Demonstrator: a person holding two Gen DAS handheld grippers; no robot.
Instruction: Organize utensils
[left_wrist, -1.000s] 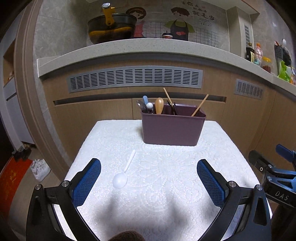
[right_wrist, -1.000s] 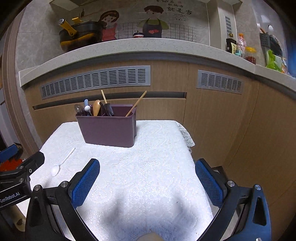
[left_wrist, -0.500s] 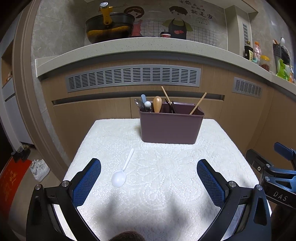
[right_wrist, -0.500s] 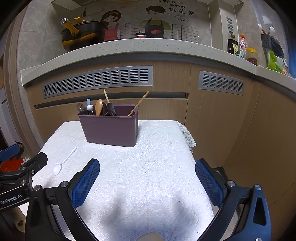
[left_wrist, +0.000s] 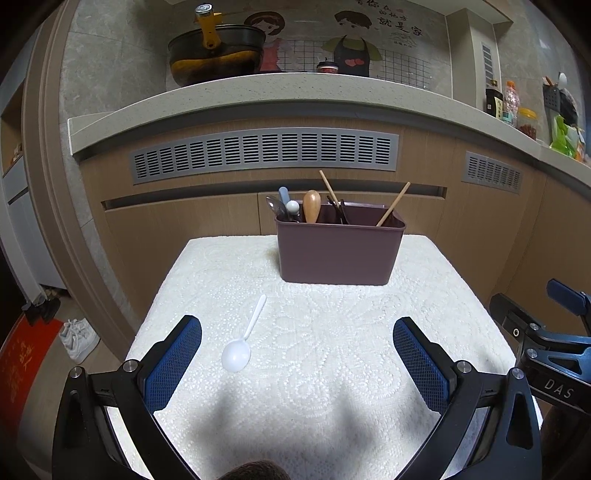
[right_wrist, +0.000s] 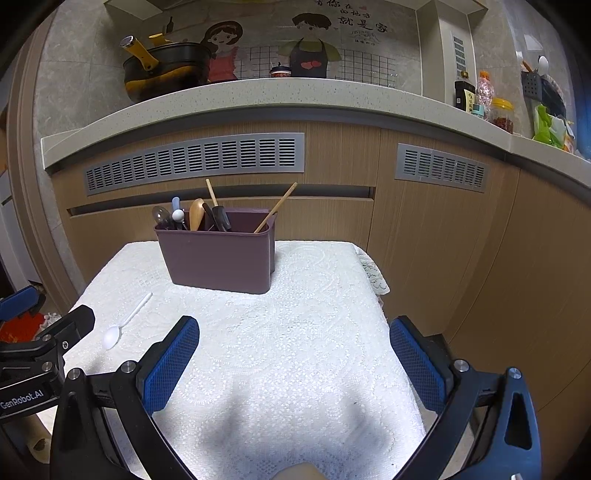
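Note:
A white plastic spoon (left_wrist: 242, 345) lies on the white lace tablecloth (left_wrist: 332, 350), bowl toward me, handle pointing to the purple utensil holder (left_wrist: 338, 249). The holder stands at the table's far side with several spoons and chopsticks upright in it. My left gripper (left_wrist: 297, 363) is open and empty, low over the near table, the spoon just inside its left finger. My right gripper (right_wrist: 293, 363) is open and empty over the table's right half. The spoon (right_wrist: 118, 328) and holder (right_wrist: 218, 254) show left in the right wrist view.
Wooden cabinets with grey vents (left_wrist: 264, 155) rise behind the table under a stone counter (left_wrist: 258, 96) that carries a black pot (left_wrist: 216, 51) and bottles (right_wrist: 467, 94). The table drops off at its left and right edges; shoes (left_wrist: 75, 338) lie on the floor at left.
Both grippers have drawn back and risen slightly, so the holder and spoon sit a little farther off. Both stay open. The spoon has not moved.

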